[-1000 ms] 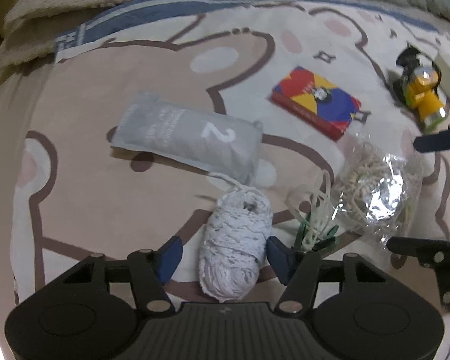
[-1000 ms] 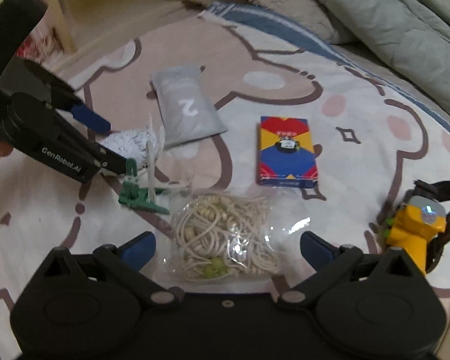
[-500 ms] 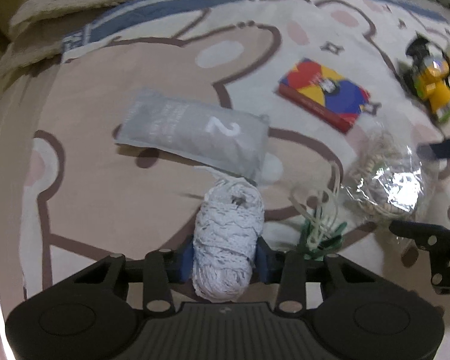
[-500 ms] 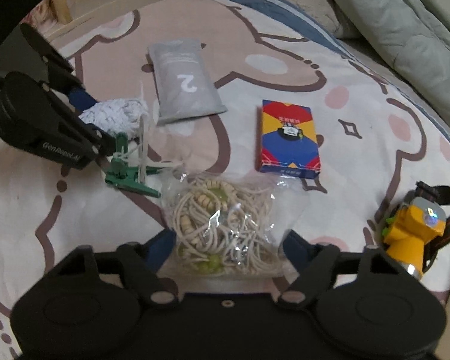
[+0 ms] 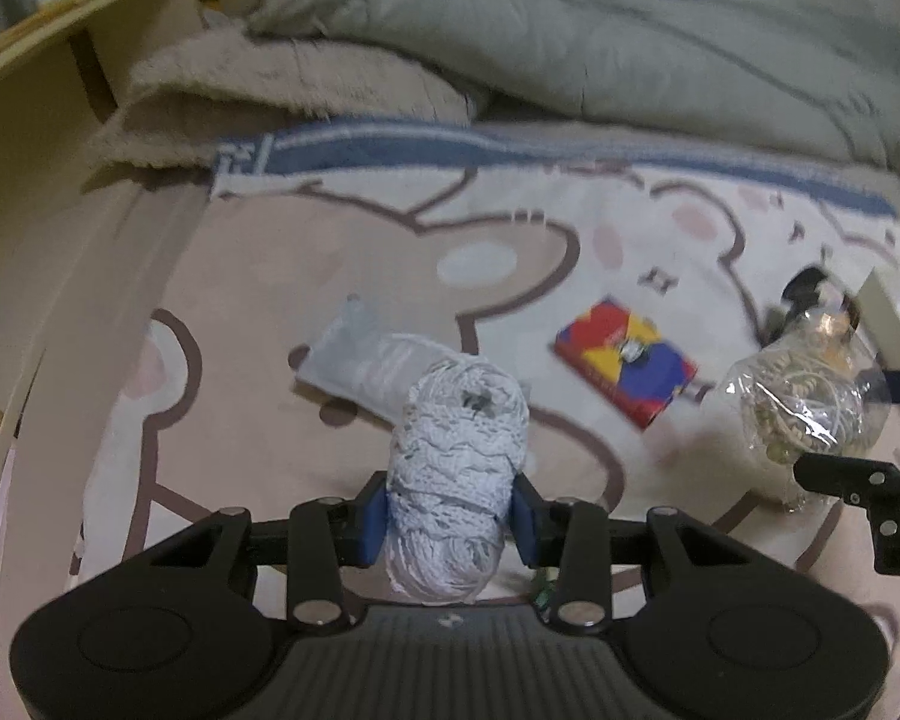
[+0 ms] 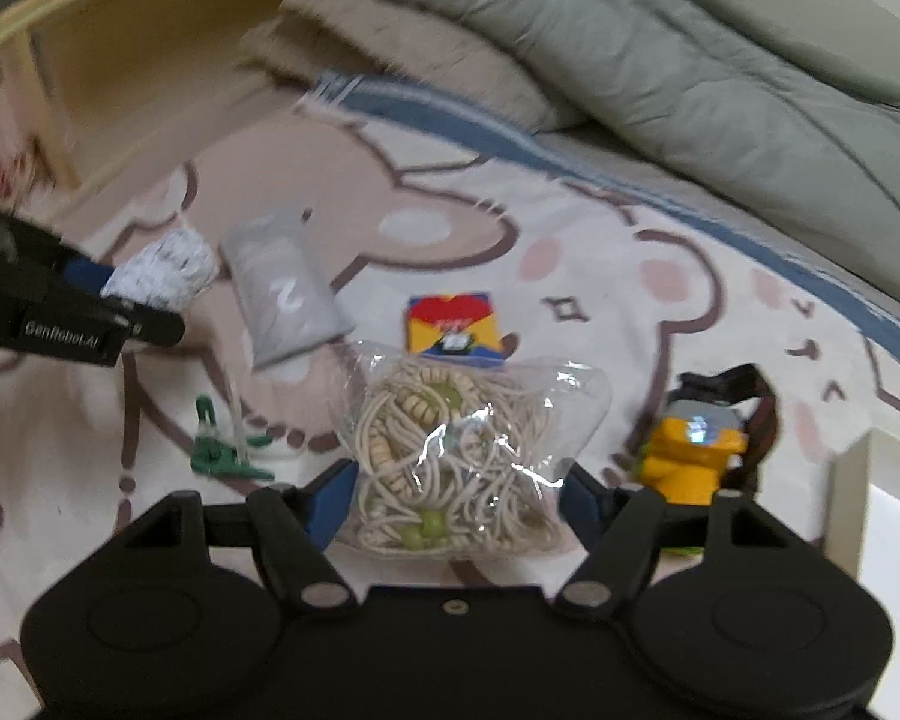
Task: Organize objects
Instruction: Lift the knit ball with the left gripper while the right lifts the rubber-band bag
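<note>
A ball of white-grey yarn [image 5: 459, 420] hangs above the bear-print bedsheet [image 5: 258, 276], with my left gripper [image 5: 450, 510] shut on it, blue pads pressing both sides. A clear bag of beige cords and beads [image 6: 456, 438] is lifted off the sheet between the blue pads of my right gripper [image 6: 456, 492], whose jaws are closing on it. The right wrist view shows the left gripper [image 6: 144, 300] with the yarn ball [image 6: 168, 267] at far left. The bag [image 5: 798, 402] appears at the right of the left wrist view.
On the sheet lie a grey pouch marked 2 [image 6: 282, 300], a colourful card box [image 6: 453, 324], an orange headlamp [image 6: 696, 450] and a green clip with white ties [image 6: 222, 456]. A grey-green duvet [image 5: 570, 30] lies behind, a wooden shelf [image 5: 60, 90] at left.
The left gripper closed on the yarn ball and lifted it. The right gripper closed on the bag of cords and raised it off the sheet. Both views now tilt up.
</note>
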Motion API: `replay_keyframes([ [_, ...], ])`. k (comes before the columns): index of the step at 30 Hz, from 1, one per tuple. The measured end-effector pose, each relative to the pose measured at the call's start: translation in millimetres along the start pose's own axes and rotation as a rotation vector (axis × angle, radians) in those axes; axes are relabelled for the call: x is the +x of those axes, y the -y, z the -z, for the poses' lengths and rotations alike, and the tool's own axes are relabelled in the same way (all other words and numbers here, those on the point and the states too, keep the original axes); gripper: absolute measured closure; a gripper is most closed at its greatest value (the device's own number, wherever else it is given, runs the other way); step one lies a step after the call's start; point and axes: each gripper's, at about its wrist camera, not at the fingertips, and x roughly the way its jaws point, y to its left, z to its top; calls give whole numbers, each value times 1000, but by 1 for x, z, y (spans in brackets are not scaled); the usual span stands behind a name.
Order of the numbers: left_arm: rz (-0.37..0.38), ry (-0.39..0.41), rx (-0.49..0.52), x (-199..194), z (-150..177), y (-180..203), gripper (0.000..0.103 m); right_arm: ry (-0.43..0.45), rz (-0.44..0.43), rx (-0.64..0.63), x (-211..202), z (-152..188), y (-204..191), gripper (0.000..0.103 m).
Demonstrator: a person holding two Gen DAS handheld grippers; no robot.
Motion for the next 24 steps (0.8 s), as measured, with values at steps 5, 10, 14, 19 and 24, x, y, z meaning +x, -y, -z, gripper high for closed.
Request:
replay_keyframes([
  [5, 3, 61, -55, -24, -3, 8, 61, 62, 44, 56, -27, -1, 14, 30],
  [10, 7, 118, -65, -45, -6, 24, 61, 124, 70, 109, -51, 0, 27, 30],
  [14, 16, 143, -71, -56, -7, 36, 61, 163, 88, 158, -69, 2, 37, 30],
  [19, 26, 165, -82, -66, -9, 51, 61, 201, 116, 184, -87, 6, 48, 30],
  [24, 34, 174, -80, -68, -11, 65, 61, 215, 125, 215, -100, 14, 62, 30],
])
